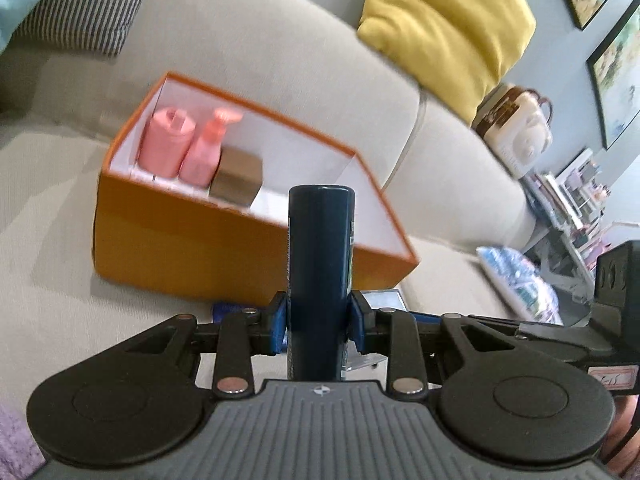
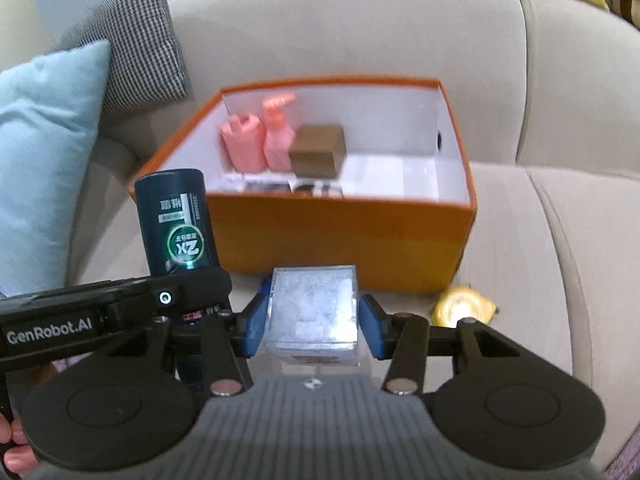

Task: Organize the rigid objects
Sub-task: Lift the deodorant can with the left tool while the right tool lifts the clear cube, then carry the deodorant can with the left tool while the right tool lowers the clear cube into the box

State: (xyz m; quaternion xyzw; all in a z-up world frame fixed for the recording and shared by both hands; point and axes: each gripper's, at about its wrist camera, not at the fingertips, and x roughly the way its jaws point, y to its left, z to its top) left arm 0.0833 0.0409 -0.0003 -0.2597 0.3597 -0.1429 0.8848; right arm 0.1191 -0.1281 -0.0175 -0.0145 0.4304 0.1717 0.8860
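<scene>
My left gripper (image 1: 319,316) is shut on a dark blue cylindrical bottle (image 1: 320,240) that stands upright between its blue pads. The right wrist view shows that same bottle (image 2: 176,216) at the left, with a green label. My right gripper (image 2: 312,316) is shut on a clear plastic box (image 2: 312,304) with white contents. Both are held above the sofa seat, just in front of an open orange box (image 2: 340,236) with a white inside. The orange box (image 1: 192,248) holds two pink bottles (image 1: 166,142) (image 1: 204,148) and a small brown box (image 1: 236,178) at its left end.
A gold foil object (image 2: 464,306) lies on the beige sofa seat (image 2: 540,260) by the orange box's right front corner. A small blue item (image 1: 226,310) lies on the seat under my left gripper. Light blue (image 2: 44,152), checked (image 2: 132,48) and yellow (image 1: 448,28) cushions lean on the backrest.
</scene>
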